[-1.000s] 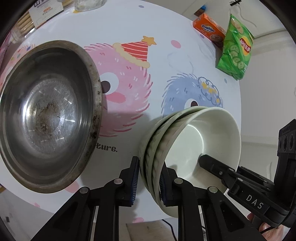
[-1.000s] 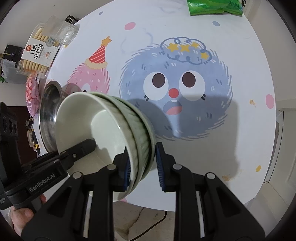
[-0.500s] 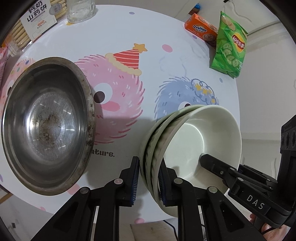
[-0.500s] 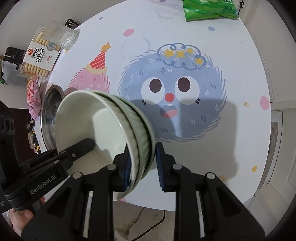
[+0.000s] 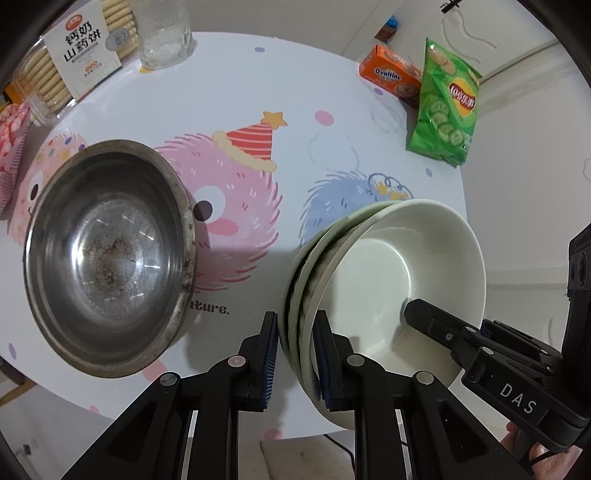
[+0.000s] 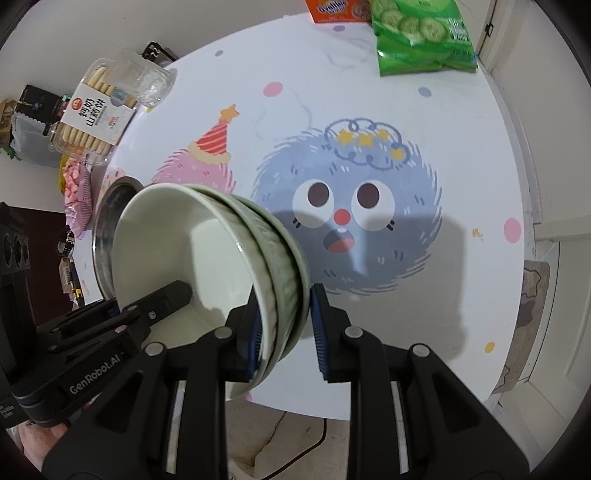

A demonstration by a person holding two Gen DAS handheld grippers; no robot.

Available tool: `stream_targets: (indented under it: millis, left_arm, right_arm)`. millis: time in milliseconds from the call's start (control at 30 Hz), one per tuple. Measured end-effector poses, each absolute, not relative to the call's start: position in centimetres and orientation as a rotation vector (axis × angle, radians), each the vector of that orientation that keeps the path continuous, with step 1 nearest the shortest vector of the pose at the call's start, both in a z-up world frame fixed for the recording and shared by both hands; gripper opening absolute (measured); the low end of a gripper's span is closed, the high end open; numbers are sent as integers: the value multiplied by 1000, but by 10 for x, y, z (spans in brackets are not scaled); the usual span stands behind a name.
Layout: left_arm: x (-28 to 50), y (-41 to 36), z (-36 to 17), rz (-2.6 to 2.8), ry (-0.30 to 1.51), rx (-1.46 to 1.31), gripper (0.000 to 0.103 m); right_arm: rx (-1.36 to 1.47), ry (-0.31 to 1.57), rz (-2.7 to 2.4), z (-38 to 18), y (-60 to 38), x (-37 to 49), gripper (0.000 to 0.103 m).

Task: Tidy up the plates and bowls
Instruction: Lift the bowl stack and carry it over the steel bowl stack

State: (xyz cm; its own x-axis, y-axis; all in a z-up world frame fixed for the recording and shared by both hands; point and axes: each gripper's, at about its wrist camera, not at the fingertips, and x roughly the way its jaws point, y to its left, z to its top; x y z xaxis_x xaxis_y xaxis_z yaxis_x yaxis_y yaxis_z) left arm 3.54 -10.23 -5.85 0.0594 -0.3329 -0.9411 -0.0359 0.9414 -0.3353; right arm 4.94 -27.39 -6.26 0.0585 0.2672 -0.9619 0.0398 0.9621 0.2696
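A stack of three nested pale green bowls (image 5: 391, 266) hangs above the table, gripped on opposite rims. My left gripper (image 5: 295, 354) is shut on the stack's rim; one finger is inside the top bowl, the other outside. My right gripper (image 6: 282, 328) is shut on the far rim of the same stack (image 6: 207, 240). Each gripper shows in the other's view: the right one (image 5: 461, 339) and the left one (image 6: 122, 314). A worn steel bowl (image 5: 107, 258) sits on the table to the left, partly hidden behind the stack in the right wrist view (image 6: 107, 210).
The round table (image 5: 258, 85) has a cartoon monster cloth. A biscuit box (image 5: 74, 51) and a glass (image 5: 162, 33) stand at the far left, an orange Ovaltine box (image 5: 391, 75) and a green crisp bag (image 5: 447, 107) at the far right. A pink packet (image 6: 75, 192) lies at the left edge.
Both grippers have risen with the bowl stack held between them; the table and its objects look smaller and more of the far edge shows. The grips have not changed.
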Motion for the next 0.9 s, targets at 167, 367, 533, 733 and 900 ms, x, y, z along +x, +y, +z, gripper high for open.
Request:
stream_targets:
  millis: [167, 367, 533, 733, 900]
  left_arm:
    - [36, -97, -44, -222, 1476, -300, 18]
    - [42, -86, -28, -221, 1454, -300, 18]
    - [50, -72, -22, -216, 1441, -299, 18]
    - [58, -39, -14, -206, 1426, -294, 18]
    - [62, -9, -12, -194, 1416, -292, 18]
  right_arm:
    - [233, 1486, 192, -48, -269, 53, 27]
    - [215, 1461, 199, -32, -259, 59, 27]
    - [207, 1444, 201, -22, -243, 68, 27]
    - [205, 1430, 214, -15, -211, 78, 27]
    - [203, 1424, 226, -14, -182, 83, 27]
